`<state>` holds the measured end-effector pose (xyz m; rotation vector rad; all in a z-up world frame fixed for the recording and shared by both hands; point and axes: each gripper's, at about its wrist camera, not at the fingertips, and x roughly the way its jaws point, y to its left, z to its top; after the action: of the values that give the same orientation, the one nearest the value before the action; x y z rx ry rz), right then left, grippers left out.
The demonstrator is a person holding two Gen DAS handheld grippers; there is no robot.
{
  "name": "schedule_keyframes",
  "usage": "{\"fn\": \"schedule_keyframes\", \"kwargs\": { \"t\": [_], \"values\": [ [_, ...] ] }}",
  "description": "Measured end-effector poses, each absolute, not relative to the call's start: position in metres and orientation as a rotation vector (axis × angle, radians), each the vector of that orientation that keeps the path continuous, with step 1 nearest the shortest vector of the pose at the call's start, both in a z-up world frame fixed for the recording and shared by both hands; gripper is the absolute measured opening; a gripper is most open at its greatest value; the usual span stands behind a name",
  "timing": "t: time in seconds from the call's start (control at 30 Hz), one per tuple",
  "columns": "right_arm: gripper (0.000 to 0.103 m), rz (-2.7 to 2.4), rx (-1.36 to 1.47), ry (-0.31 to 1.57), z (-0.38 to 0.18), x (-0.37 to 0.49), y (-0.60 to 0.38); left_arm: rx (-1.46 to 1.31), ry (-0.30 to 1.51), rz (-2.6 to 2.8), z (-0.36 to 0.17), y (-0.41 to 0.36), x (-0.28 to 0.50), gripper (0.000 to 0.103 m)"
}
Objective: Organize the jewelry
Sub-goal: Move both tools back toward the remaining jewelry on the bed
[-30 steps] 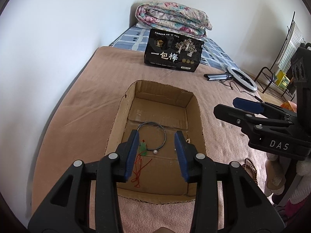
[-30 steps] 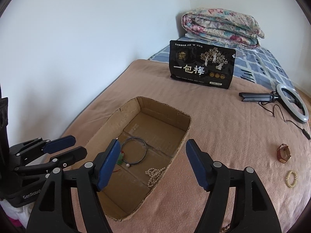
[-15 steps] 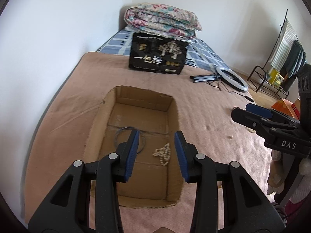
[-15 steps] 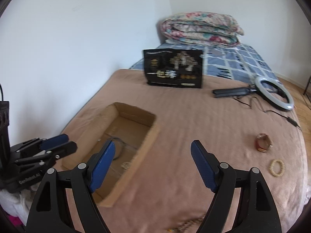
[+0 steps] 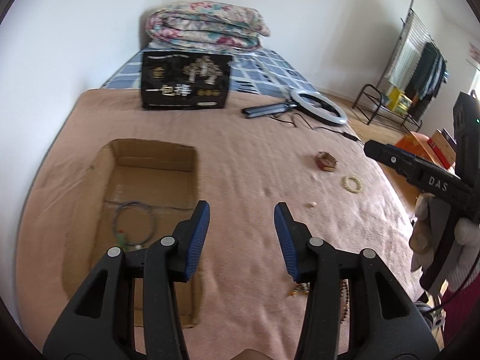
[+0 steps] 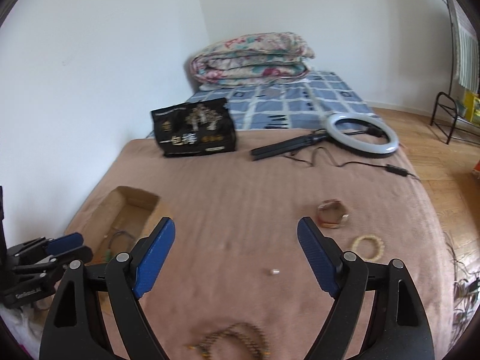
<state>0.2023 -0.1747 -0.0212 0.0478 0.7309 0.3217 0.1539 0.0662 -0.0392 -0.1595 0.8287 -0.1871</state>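
Observation:
A cardboard box (image 5: 151,156) lies open on the tan blanket. It holds a grey hoop necklace (image 5: 135,221) with a green pendant (image 5: 121,236). My left gripper (image 5: 241,207) hovers over the blanket just right of the box, its jaws opening with nothing between them. My right gripper (image 6: 235,225) is farther right, its jaws wide and still opening, also on nothing. Beyond it lie a brown hexagonal bangle (image 6: 331,217), a cream bead bracelet (image 6: 367,247) and a tiny white bead (image 6: 274,271). A brown bead strand (image 6: 234,339) lies blurred beneath it.
A black snack bag (image 5: 184,82) stands at the blanket's far end, with a folded floral quilt (image 5: 207,27) behind it. A ring light (image 6: 361,135) and its cable lie far right. A white wall runs along the left; wood floor and a metal rack (image 5: 387,102) are to the right.
Both grippers have swung right, away from over the box toward the open blanket. Both sets of jaws have widened. The bangle and cream bracelet have come into the left wrist view.

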Motion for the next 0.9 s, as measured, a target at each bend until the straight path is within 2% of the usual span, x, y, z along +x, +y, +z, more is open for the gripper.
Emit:
{"fn": "schedule_keyframes", "kwargs": {
  "t": [0.43, 0.9],
  "values": [
    [0.084, 0.218, -0.063, 0.722, -0.038, 0.204, -0.247, -0.07, 0.923, -0.36, -0.064, -0.006, 0.159, 0.045],
    [0.084, 0.118, 0.031, 0.872, -0.087, 0.232, -0.317, 0.015, 1.034, -0.447, -0.105, -0.05, 0.161, 0.045]
  ]
}}
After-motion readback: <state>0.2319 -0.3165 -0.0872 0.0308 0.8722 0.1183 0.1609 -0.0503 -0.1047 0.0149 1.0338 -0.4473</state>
